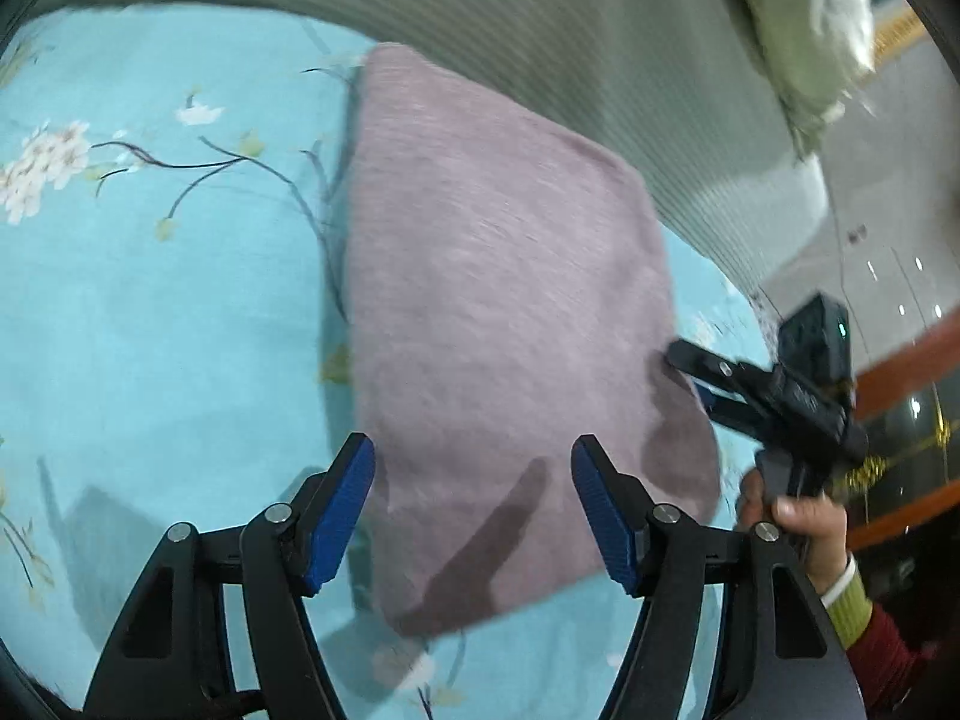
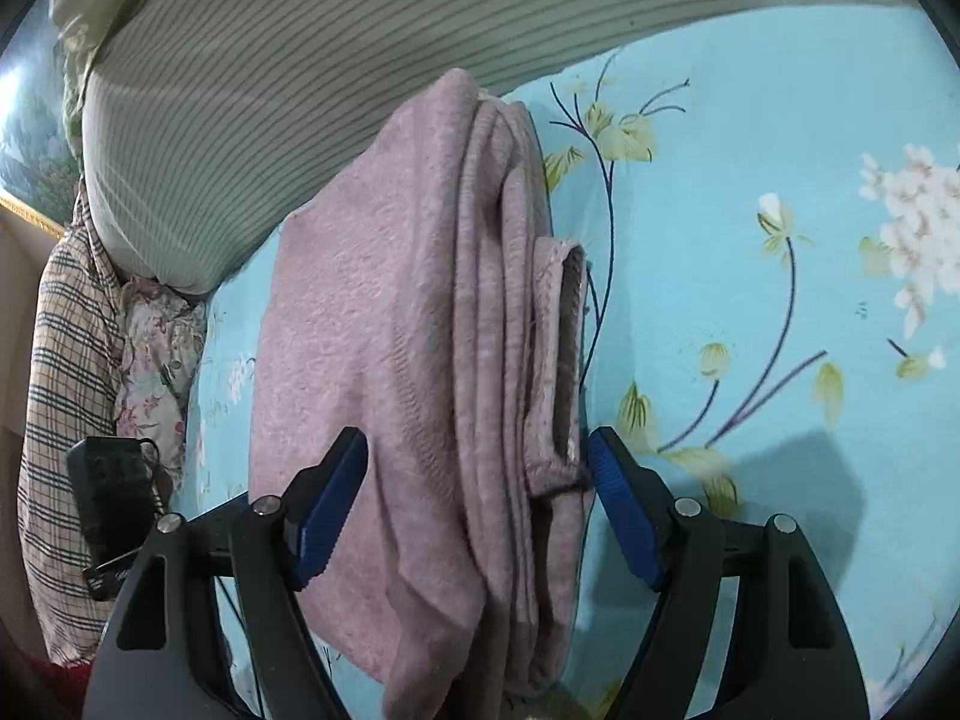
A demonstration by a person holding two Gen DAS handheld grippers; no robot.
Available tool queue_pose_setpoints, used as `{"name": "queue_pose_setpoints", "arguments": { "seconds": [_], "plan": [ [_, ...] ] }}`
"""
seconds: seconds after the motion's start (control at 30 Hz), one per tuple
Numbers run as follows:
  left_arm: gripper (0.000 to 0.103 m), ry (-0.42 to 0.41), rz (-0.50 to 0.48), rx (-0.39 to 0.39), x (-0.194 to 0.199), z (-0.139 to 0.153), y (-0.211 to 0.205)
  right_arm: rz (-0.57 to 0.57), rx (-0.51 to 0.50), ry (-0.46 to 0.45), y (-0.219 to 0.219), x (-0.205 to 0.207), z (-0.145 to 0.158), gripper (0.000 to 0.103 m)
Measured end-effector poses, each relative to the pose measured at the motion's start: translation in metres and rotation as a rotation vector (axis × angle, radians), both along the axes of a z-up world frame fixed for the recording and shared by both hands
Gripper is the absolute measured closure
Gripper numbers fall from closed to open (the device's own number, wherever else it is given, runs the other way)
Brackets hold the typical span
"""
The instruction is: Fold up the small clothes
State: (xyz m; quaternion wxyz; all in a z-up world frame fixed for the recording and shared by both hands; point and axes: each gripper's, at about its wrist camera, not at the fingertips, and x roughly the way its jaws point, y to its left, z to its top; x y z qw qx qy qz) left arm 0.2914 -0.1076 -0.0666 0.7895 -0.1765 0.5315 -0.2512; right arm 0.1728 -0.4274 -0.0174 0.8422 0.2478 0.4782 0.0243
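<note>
A folded mauve knit garment (image 1: 504, 312) lies on the blue floral bedsheet (image 1: 150, 312). My left gripper (image 1: 474, 510) is open and hovers over its near edge with nothing between the fingers. The right gripper (image 1: 690, 369) shows in the left wrist view at the garment's right edge, held by a hand. In the right wrist view the garment (image 2: 408, 360) shows its stacked folded layers, and my right gripper (image 2: 477, 510) is open with its fingers on either side of the fold's near end.
A grey-green striped pillow (image 1: 540, 30) lies behind the garment, also seen in the right wrist view (image 2: 270, 90). A plaid cloth (image 2: 66, 390), a floral cloth (image 2: 156, 360) and a black device (image 2: 114, 498) sit at the bed's left edge.
</note>
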Motion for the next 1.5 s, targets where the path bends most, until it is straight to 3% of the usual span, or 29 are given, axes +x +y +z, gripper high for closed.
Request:
{"name": "queue_pose_setpoints", "arguments": {
  "seconds": [0.23,0.3,0.4,0.5,0.63,0.83,1.03,1.27,1.5],
  "plan": [
    [0.020,0.114,0.048,-0.048,0.032,-0.040,-0.006,0.021,0.077,-0.031,-0.010,0.014,-0.008,0.030],
    [0.026,0.119,0.046,-0.061,0.032,-0.047,-0.014,0.024,0.058,-0.021,-0.009,0.016,-0.010,0.054],
    [0.042,0.097,0.028,-0.034,0.034,-0.047,-0.021,0.030,0.069,-0.009,-0.006,0.019,-0.013,0.064],
    [0.056,0.063,0.012,-0.027,0.026,-0.037,-0.015,0.040,0.052,-0.027,0.005,0.015,-0.003,0.067],
    [0.061,0.001,0.012,-0.047,0.005,-0.010,0.002,0.088,0.068,-0.056,0.033,0.011,0.007,0.068],
    [0.062,-0.065,0.076,-0.031,-0.047,0.029,0.069,0.223,0.090,-0.080,0.101,0.018,0.004,0.068],
    [0.062,-0.117,0.182,0.048,-0.105,0.053,0.141,0.384,0.078,-0.079,0.180,0.020,-0.013,0.068],
    [0.062,-0.076,0.284,0.071,-0.146,0.028,0.201,0.446,0.036,-0.008,0.219,0.027,-0.045,0.068],
    [0.061,-0.028,0.297,0.096,-0.153,-0.004,0.200,0.400,0.015,0.050,0.203,0.028,-0.066,0.066]
  ]
}}
